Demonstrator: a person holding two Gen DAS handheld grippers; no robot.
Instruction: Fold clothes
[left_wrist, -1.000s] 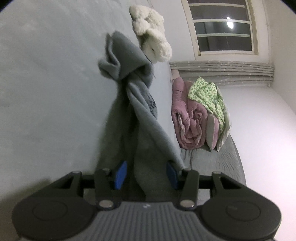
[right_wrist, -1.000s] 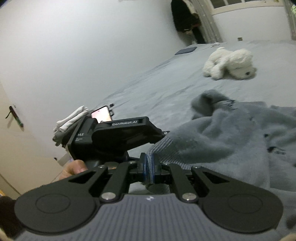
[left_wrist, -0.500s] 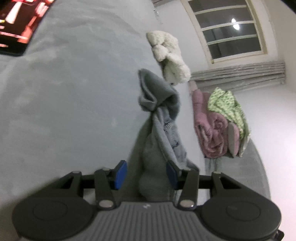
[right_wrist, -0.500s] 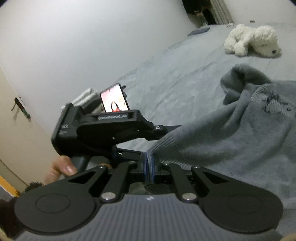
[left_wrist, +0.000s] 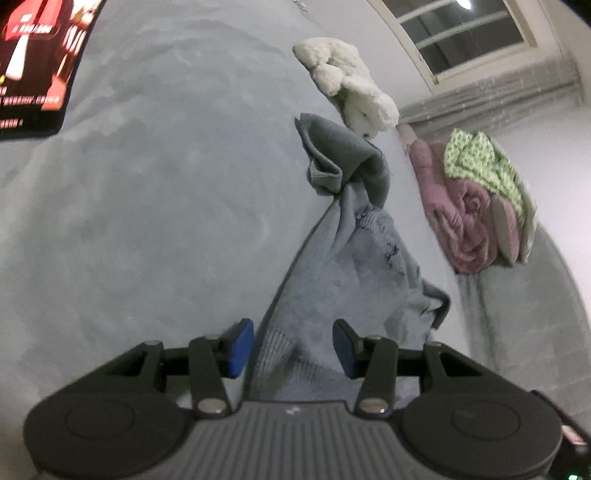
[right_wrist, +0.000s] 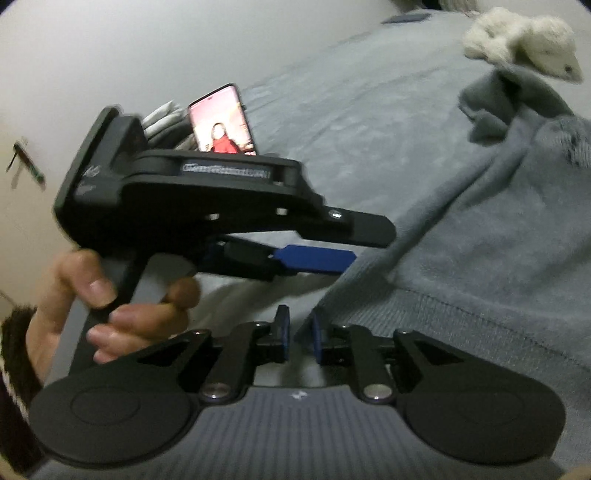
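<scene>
Sweater (left_wrist: 343, 266) fills the middle of my left wrist view, a grey knit lying stretched along the grey bed (left_wrist: 155, 221) from six o'clock up toward one o'clock, where its far end bunches into a dark crumpled fold. My left gripper (left_wrist: 293, 349) has its jaws spread, and the ribbed hem runs between the blue pads without either pad pressing on it as far as I can see. At one o'clock beyond the bunched end lies a white plush toy (left_wrist: 347, 85), and at three o'clock a rolled pink blanket (left_wrist: 461, 218) with a green patterned cloth (left_wrist: 487, 170) on top sits against the wall. A lit screen (left_wrist: 37, 62) shows at ten o'clock.

In my right wrist view the right gripper (right_wrist: 298, 338) has just been opening; its jaws now stand a little apart, and the corner of the hem touches the right pad only, no longer pinched. The sweater spreads from there toward two o'clock. At nine o'clock my left hand (right_wrist: 92, 306) grips the handle of the other gripper, whose blue pad (right_wrist: 314, 258) reaches over the hem edge. Behind it, at eleven o'clock, a phone (right_wrist: 221, 125) stands lit.
</scene>
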